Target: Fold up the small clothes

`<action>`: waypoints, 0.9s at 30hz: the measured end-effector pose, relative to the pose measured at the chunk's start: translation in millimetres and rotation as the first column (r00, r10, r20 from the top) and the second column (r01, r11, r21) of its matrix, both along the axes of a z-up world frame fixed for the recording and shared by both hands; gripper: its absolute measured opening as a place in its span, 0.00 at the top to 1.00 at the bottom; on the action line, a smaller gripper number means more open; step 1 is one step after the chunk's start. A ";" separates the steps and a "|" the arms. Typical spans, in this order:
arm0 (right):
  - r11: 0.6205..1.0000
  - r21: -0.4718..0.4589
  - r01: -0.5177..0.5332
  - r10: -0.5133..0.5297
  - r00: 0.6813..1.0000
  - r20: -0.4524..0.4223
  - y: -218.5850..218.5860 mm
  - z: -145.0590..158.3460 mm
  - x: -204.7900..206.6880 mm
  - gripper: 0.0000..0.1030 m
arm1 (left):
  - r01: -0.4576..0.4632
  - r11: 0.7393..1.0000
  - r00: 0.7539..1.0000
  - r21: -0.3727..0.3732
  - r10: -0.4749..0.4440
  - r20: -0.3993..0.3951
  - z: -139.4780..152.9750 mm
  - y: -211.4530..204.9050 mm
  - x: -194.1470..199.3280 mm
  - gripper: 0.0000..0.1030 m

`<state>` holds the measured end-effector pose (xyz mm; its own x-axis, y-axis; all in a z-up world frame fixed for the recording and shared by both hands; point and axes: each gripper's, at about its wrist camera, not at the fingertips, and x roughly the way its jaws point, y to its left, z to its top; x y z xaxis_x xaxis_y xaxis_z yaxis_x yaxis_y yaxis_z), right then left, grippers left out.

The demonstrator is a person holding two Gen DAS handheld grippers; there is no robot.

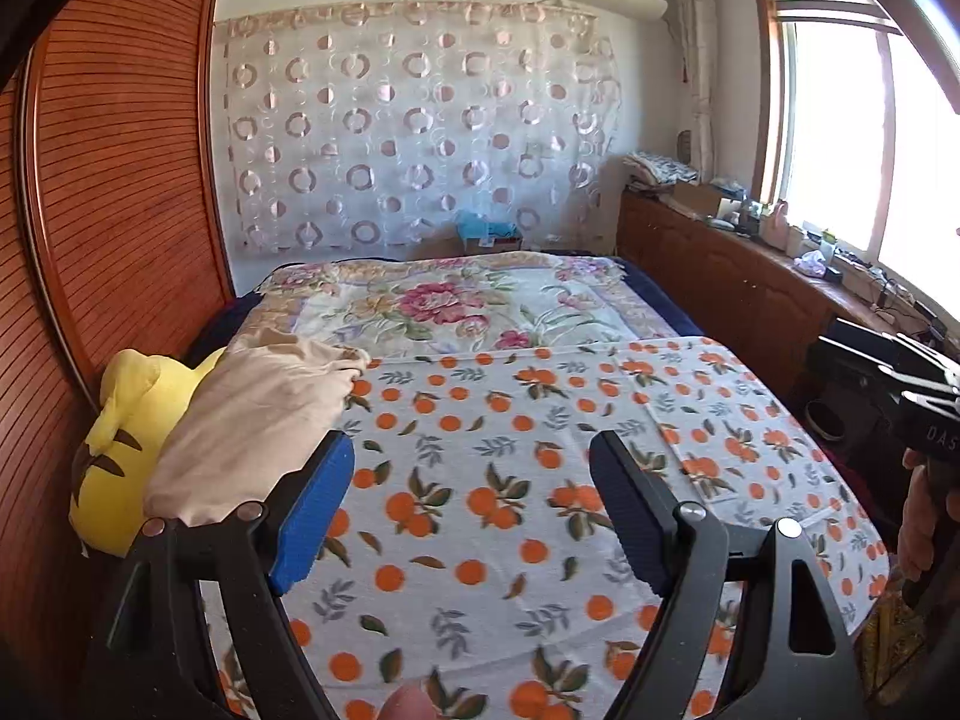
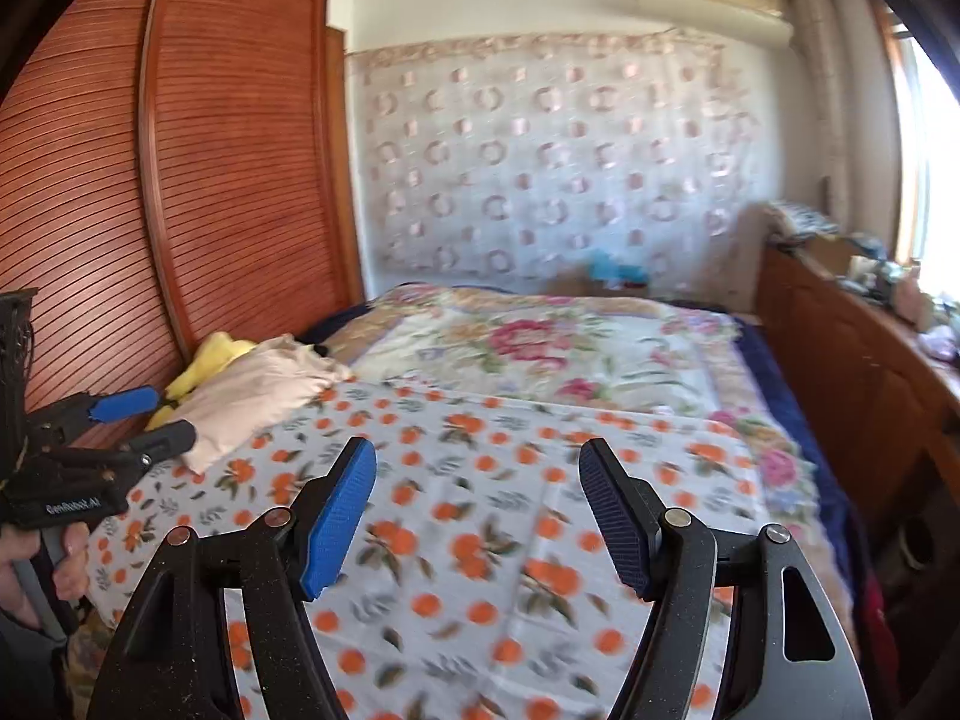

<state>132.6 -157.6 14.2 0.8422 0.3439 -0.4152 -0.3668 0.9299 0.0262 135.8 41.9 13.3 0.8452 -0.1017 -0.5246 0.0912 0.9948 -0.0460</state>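
Note:
A crumpled beige garment (image 1: 258, 420) lies at the bed's left edge, partly over a yellow soft thing with dark marks (image 1: 132, 438). Both show again in the right wrist view, the beige garment (image 2: 252, 402) over the yellow thing (image 2: 210, 360). My left gripper (image 1: 471, 450) is open above the orange-print cloth (image 1: 480, 540), its left finger just right of the beige garment; nothing is between the fingers. My right gripper (image 2: 477, 450) is open and empty over the same orange-print cloth (image 2: 468, 540). At the left of that view, the left gripper (image 2: 159, 417) points at the beige garment, held by a hand (image 2: 36, 570).
A slatted wooden wardrobe (image 1: 120, 180) stands tight against the bed's left side. A floral bedspread (image 1: 444, 306) covers the far half. A cluttered wooden cabinet (image 1: 732, 276) runs along the right under a bright window (image 1: 840, 132). A circle-patterned curtain (image 1: 414, 126) hangs on the back wall.

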 end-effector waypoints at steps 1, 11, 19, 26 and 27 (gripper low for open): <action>1.000 0.003 0.015 -0.015 1.000 0.005 -3.8 0.2 -9.0 0.30 | -0.002 1.000 1.000 -0.003 0.002 0.009 2.2 -4.6 -5.0 0.21; 0.997 0.026 0.071 -0.071 0.997 0.027 -4.6 1.3 -59.9 0.30 | -0.014 1.000 0.998 0.015 0.013 0.057 18.0 -27.7 -36.8 0.21; 0.995 0.035 0.092 -0.093 0.995 0.030 -10.9 -1.3 -60.8 0.30 | -0.027 1.000 0.997 0.015 0.026 0.077 26.3 -30.1 -45.3 0.21; 0.995 0.036 0.094 -0.095 0.995 0.030 -18.7 -4.2 -62.2 0.30 | -0.030 0.999 0.996 0.018 0.028 0.082 28.5 -32.1 -47.3 0.21; 0.995 0.038 0.091 -0.092 0.995 0.029 -21.0 -4.5 -60.7 0.30 | -0.029 0.999 0.996 0.016 0.028 0.082 28.2 -31.7 -47.2 0.21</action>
<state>71.9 -178.6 9.6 0.8829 0.2790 -0.3776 -0.2810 0.9583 0.0509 88.6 10.2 41.5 0.8877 -0.0683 -0.4553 0.0654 0.9976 -0.0220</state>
